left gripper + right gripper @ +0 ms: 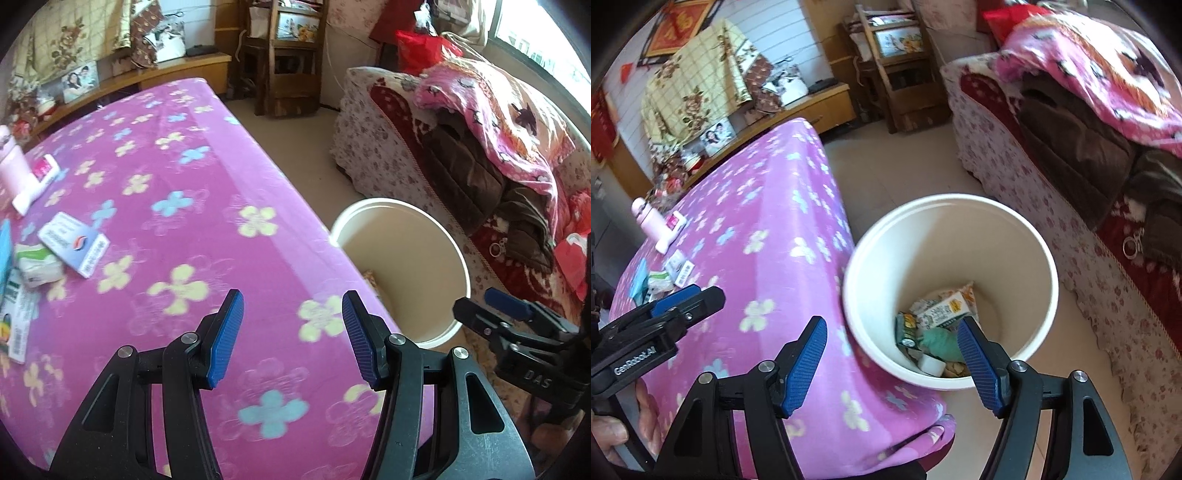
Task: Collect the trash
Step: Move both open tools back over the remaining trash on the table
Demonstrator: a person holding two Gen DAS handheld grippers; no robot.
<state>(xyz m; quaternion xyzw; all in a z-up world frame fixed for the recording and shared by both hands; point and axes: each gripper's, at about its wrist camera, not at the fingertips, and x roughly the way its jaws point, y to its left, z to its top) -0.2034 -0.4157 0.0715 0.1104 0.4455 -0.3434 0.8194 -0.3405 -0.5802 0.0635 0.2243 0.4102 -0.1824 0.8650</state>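
Left gripper [291,339] jaws apart, nothing between the blue pads, hanging over the near right corner of the table [207,155] with its pink flowered cover. Right gripper [892,363] jaws apart too, empty, straddling the table edge and the near rim of the white bin [945,206].

Bin stands on the floor, pressed up to or just beside the table's right edge; cloth overhang hides the contact line, can't tell if they touch. Already in it: a white-and-green carton [943,310], a dark green packet [907,330], a crumpled green piece [942,341], a white roll [932,364], other scraps too small to name.

Trash left on the table sits in a cluster at the far left edge: white-and-blue box [74,245], green-and-white tissue pack [38,264], blue item [4,247] cut off by the frame, printed packet [16,325] below it. Pink bottle [13,170] and a white-and-pink tube [35,186] further back, probably not trash.

Middle of the table is bare cloth. Floor strip [295,147] between table and sofa [406,155] is open back to the wooden shelf [288,55]; the bin takes up most of the near end.
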